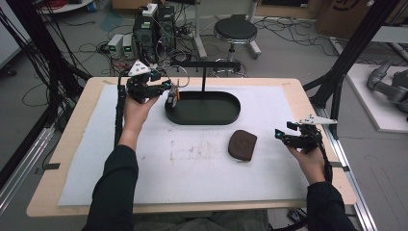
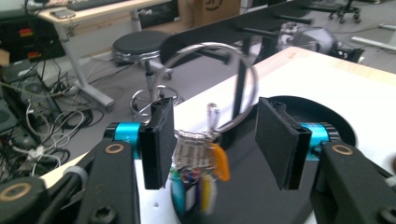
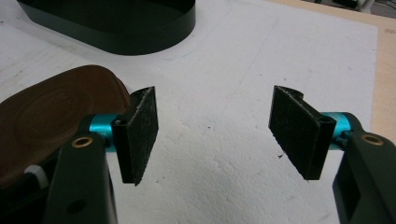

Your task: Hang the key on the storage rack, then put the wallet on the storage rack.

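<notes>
Keys [image 2: 198, 179]: colourful bunch on a big wire ring [image 2: 210, 84], hanging between the left gripper's [image 2: 212, 142] jaws at the tray's [image 1: 226, 118] near-left rim
Left jaws: apart, pads not pressing the keys; bunch sits close to one pad
Right gripper [image 3: 215, 135]: jaws wide, nothing between, over the white mat [image 1: 192, 168]
Pouch [image 1: 242, 144]: brown, beside the right gripper
Tabletop [image 1: 72, 144]: pale wood under the mat
Room: stool [image 1: 235, 31], cables on the floor
</notes>
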`<state>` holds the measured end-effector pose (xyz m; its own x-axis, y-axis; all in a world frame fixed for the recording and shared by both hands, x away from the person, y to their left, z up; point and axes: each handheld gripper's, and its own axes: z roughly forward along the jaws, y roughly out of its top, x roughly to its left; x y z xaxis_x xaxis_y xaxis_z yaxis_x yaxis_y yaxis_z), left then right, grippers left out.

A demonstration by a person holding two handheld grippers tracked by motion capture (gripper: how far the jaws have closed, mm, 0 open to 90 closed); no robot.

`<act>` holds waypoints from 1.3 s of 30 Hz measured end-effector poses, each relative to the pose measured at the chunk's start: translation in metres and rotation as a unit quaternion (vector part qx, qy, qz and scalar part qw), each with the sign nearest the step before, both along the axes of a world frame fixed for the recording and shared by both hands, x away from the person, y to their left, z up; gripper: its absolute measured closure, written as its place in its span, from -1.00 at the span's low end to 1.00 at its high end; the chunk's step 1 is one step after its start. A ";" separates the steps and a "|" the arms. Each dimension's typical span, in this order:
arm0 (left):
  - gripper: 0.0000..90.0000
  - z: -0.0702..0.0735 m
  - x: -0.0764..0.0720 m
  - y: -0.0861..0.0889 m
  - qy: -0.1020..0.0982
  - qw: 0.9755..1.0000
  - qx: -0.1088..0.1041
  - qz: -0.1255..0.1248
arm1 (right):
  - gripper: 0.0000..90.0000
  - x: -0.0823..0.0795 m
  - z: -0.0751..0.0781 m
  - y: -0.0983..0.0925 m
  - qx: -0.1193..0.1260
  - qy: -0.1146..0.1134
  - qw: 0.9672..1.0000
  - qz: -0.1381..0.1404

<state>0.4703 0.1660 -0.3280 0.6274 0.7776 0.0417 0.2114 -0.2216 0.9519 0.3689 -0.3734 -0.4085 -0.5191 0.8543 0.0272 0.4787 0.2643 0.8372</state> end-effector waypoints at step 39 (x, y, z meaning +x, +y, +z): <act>-0.31 -0.068 -0.135 0.060 -0.015 1.000 0.001 0.021 | -0.27 -0.006 0.001 0.010 -0.013 -0.009 1.000 -0.002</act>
